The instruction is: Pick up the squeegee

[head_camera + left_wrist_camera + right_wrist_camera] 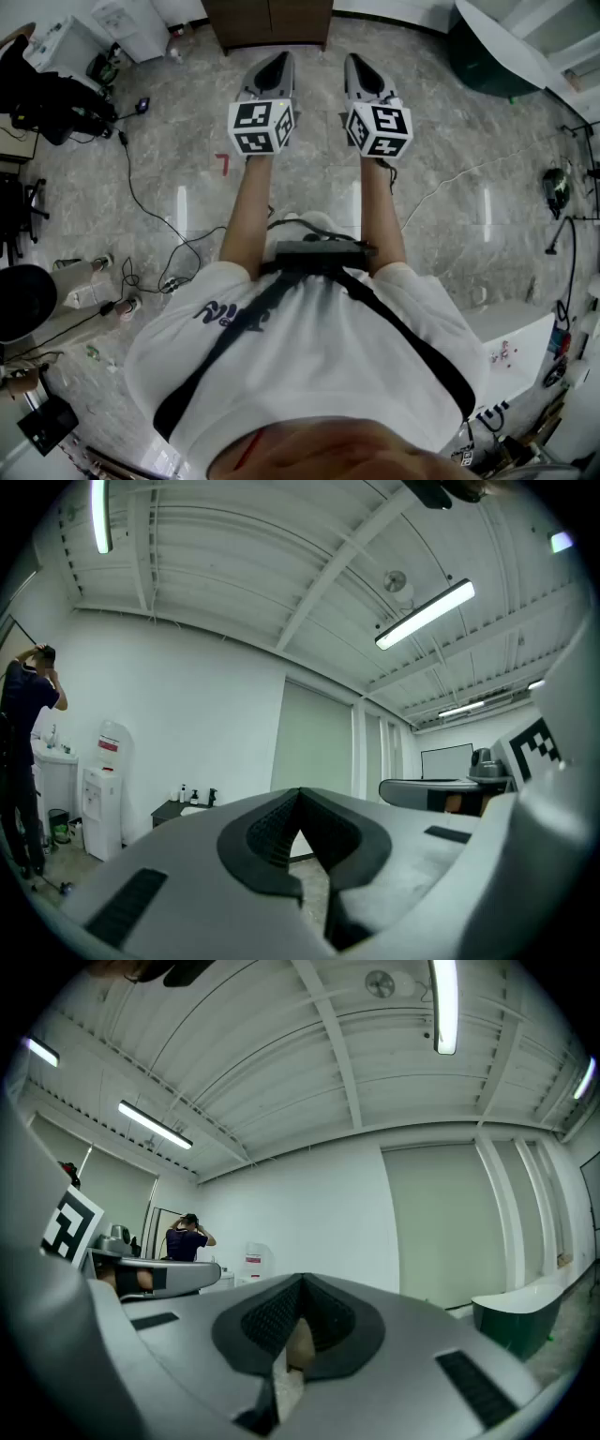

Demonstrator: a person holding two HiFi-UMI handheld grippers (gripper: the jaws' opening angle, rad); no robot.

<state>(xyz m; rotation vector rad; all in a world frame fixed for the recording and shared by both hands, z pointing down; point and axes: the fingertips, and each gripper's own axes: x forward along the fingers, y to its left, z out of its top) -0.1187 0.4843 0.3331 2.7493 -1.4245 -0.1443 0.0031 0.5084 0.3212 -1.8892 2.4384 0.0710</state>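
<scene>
Head view: left claw [277,59], right claw [360,62] side by side, jaws closed.

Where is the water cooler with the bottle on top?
In the left gripper view, the water cooler stands at the far left against the white wall, between the person in dark clothes and a low dark cabinet.
</scene>
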